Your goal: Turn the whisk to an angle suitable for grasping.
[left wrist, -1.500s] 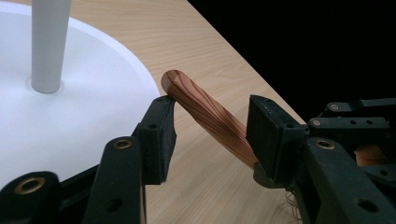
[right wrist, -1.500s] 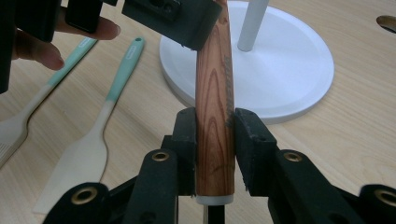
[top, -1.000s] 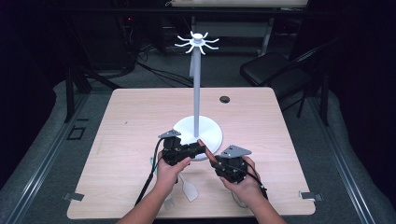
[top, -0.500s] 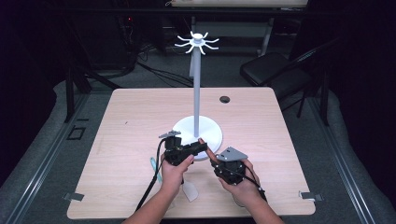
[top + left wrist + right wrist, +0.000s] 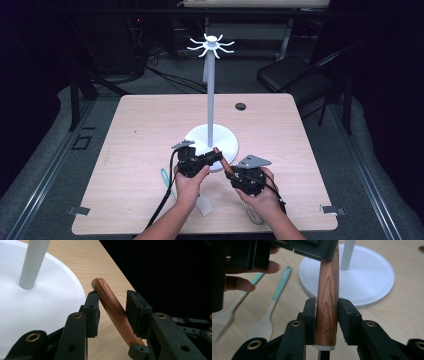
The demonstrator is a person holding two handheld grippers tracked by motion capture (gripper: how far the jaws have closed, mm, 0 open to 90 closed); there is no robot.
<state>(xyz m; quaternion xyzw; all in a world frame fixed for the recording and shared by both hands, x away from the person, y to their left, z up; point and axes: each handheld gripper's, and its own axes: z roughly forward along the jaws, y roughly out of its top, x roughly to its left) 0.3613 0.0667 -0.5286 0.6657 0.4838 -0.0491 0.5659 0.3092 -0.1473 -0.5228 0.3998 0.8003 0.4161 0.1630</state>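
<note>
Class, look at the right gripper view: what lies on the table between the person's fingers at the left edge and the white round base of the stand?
Two wooden utensils with mint-green handles lie side by side on the bare tabletop between the fingers and the white base, seen in the right gripper view.

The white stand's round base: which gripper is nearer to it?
Left. The left gripper reaches over the base's front rim; the right gripper sits further back over the table, off the base.

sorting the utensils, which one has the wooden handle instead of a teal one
The wood-grain handle, held off the table between the right gripper fingers. The two teal-handled utensils lie flat on the table beside the white stand base.
</note>
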